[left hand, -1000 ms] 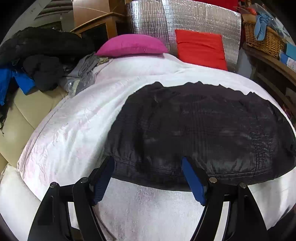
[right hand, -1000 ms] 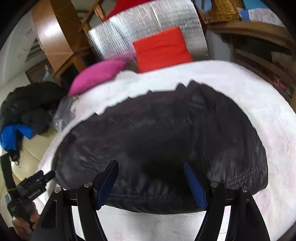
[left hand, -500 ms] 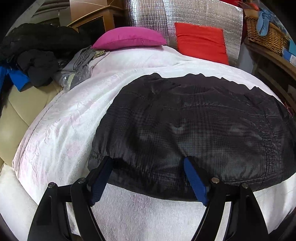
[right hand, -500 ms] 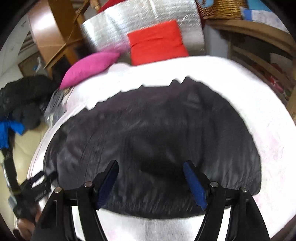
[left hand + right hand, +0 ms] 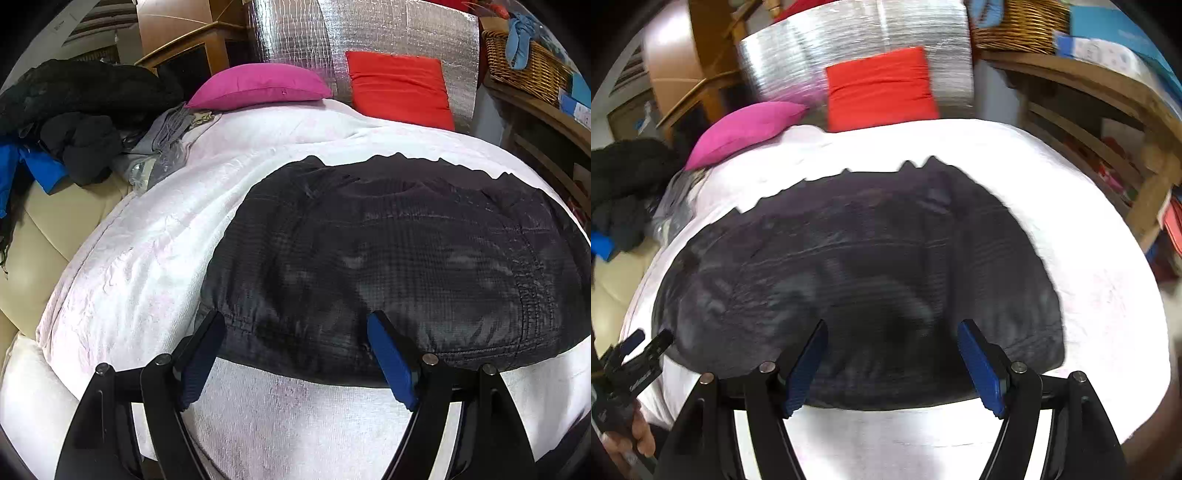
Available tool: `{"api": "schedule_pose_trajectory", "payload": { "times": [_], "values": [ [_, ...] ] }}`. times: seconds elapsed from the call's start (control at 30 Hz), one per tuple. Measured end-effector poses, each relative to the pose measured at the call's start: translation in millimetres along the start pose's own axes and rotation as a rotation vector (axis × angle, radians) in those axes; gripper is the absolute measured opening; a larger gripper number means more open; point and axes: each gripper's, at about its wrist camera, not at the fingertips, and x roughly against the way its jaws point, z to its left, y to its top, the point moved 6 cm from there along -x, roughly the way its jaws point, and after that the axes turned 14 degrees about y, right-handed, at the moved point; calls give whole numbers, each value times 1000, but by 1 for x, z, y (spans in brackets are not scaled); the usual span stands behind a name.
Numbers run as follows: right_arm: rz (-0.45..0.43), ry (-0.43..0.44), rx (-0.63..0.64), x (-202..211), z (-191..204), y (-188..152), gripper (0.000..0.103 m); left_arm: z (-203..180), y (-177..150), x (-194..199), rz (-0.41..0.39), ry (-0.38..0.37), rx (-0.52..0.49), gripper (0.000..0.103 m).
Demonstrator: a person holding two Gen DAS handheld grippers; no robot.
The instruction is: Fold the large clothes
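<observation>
A: Left wrist view?
B: Left claw (image 5: 295, 325) spread wide, blue pads (image 5: 391, 362) clear of fabric, nothing pinched. It hangs over the near hem of the black jacket (image 5: 399, 258), near that hem's left corner.
A: Where's the jacket?
B: Lying flat on the white blanket (image 5: 140, 258) that covers the bed, folded into a broad block, hem toward the camera. Magenta pillow (image 5: 258, 86) and red cushion (image 5: 400, 88) are at the far end, against a silver foil panel (image 5: 369, 33). Pile of dark clothes (image 5: 81, 110) sits off the left side, wicker basket (image 5: 524, 70) on a shelf at right.
A: Right wrist view?
B: Blurred. Right claw (image 5: 892, 332) also spread, pads empty, over the same near hem but further toward its right end. Jacket (image 5: 857, 266) fills the middle of the blanket (image 5: 1100, 277). Same pillow (image 5: 750, 129) and cushion (image 5: 881, 88) beyond it.
A: Left claw visible there?
B: Yes, low left edge, the left claw (image 5: 648, 339) with a hand (image 5: 639, 439) on its grip, just beside the jacket's left corner. Can't tell if it touches the cloth.
</observation>
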Motion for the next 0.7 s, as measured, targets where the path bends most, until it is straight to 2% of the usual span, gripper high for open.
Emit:
{"api": "schedule_pose_trajectory", "payload": {
  "times": [0.17,0.3,0.37,0.43,0.5,0.6,0.63,0.7],
  "values": [
    [-55,12,-93,-2,-38,41,76,11,32,-15,24,-30,32,81],
    [-74,-7,-121,-18,-65,84,76,17,74,-54,70,-7,89,84],
    [-83,-29,-131,-32,-80,107,79,14,85,-79,123,11,92,84],
    [-65,-37,-154,-50,-93,123,79,14,92,-105,188,21,112,84],
    [-18,-19,-182,-76,-104,140,80,10,94,-127,252,-22,144,84],
    [66,-26,-207,-117,-115,152,80,-2,92,-145,294,-99,169,84],
    [93,-19,-201,-127,-114,150,72,-9,92,-149,305,-112,156,84],
    [166,-18,-141,-146,-107,148,39,-16,96,-148,290,-103,132,84]
  ]
}}
